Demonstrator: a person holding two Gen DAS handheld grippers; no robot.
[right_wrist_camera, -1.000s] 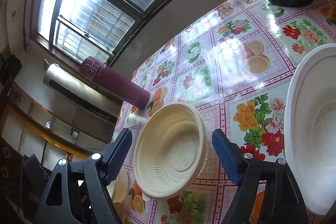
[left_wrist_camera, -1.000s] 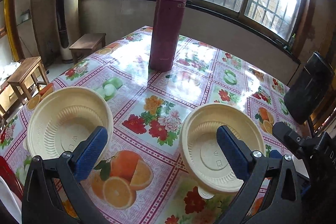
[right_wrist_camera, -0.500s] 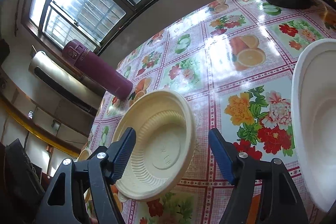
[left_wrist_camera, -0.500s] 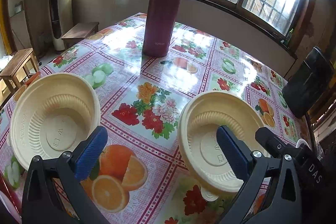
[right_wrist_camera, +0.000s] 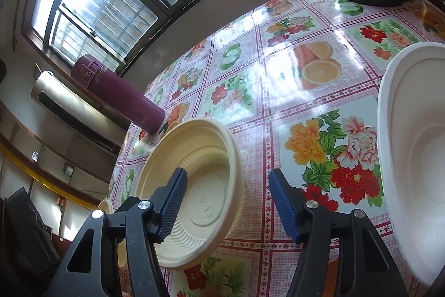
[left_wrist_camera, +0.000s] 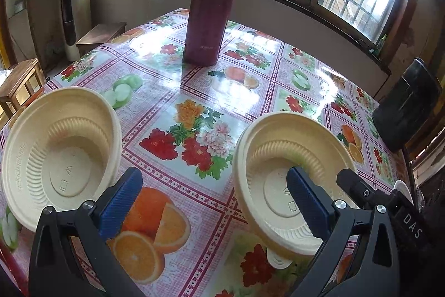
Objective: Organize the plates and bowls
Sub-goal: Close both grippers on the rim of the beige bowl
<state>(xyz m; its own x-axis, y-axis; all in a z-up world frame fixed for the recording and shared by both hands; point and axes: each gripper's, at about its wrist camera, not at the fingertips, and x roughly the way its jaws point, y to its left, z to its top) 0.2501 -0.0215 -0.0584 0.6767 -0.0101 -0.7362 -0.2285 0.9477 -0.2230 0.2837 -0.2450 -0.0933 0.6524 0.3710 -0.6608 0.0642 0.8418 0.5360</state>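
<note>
Two cream ribbed bowls stand on the flowered tablecloth: a left bowl [left_wrist_camera: 61, 157] and a right bowl [left_wrist_camera: 278, 174]. My left gripper [left_wrist_camera: 214, 202] hangs open low over the cloth between them, its right finger [left_wrist_camera: 306, 202] above the right bowl's inside, touching nothing. In the right wrist view the same right bowl [right_wrist_camera: 194, 171] sits at lower left. My right gripper [right_wrist_camera: 226, 180] straddles its near wall, left finger [right_wrist_camera: 172, 199] inside and the other outside. Its jaws are closing, and the pads stand clear of the wall. A white plate [right_wrist_camera: 411, 157] lies at the right edge.
A tall maroon flask [left_wrist_camera: 211, 4] stands at the back middle of the table. A black container [left_wrist_camera: 406, 107] sits at the far right corner. A small white lid [left_wrist_camera: 278, 259] peeks from under the right bowl. Wooden stools [left_wrist_camera: 19, 82] stand beyond the table's left edge.
My right gripper's jaws have narrowed, and its left finger now sits inside the bowl. The left gripper has dipped slightly toward the table; both bowls stay put.
</note>
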